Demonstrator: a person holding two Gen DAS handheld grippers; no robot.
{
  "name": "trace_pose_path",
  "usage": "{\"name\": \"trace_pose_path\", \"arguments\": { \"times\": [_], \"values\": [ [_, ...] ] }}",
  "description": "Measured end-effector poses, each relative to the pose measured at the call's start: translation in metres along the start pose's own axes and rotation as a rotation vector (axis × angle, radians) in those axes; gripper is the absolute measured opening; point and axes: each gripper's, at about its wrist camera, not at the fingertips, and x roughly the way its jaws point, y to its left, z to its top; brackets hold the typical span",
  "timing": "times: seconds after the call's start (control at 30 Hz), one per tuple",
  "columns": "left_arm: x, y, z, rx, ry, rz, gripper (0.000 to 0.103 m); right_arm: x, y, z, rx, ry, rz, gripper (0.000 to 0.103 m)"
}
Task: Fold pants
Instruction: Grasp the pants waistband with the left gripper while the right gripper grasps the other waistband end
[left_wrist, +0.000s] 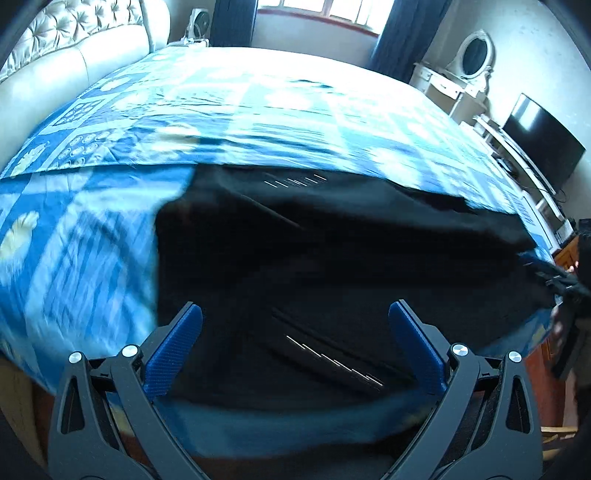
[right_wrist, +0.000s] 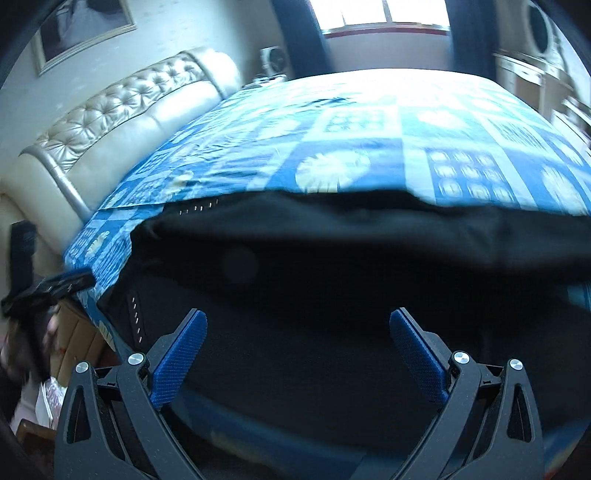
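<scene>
Black pants (left_wrist: 332, 258) lie spread on the near part of a bed with a blue patterned cover (left_wrist: 221, 110). Small white stitch marks show on the fabric. My left gripper (left_wrist: 295, 314) is open and empty, its blue fingers (left_wrist: 177, 347) wide apart just above the pants' near edge. In the right wrist view the pants (right_wrist: 351, 277) fill the foreground. My right gripper (right_wrist: 297, 321) is open and empty above them. The other gripper shows at the far right of the left wrist view (left_wrist: 565, 284) and at the far left of the right wrist view (right_wrist: 48, 288). Both views are motion-blurred.
A cream tufted headboard (right_wrist: 122, 122) runs along the bed's left side. A window with dark curtains (left_wrist: 321, 14) is at the far end. A white dressing table with an oval mirror (left_wrist: 472, 62) and a black television (left_wrist: 543, 144) stand to the right.
</scene>
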Motion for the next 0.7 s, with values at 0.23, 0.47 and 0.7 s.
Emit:
{"name": "trace_pose_path", "arguments": {
  "times": [0.23,0.47,0.7],
  "values": [
    [0.081,0.094,0.087,-0.059,0.080,-0.033,0.099,0.077,-0.044,0.090,-0.119,0.122,-0.079,0.099],
    [0.154,0.113,0.125,0.048,0.177,-0.015,0.060,0.145,-0.071,0.113,-0.215,0.269,-0.110,0.098],
    [0.166,0.111,0.133,0.142,0.198,-0.099,0.068,0.171,-0.074,0.111,-0.276,0.388,-0.018,0.096]
  ]
}}
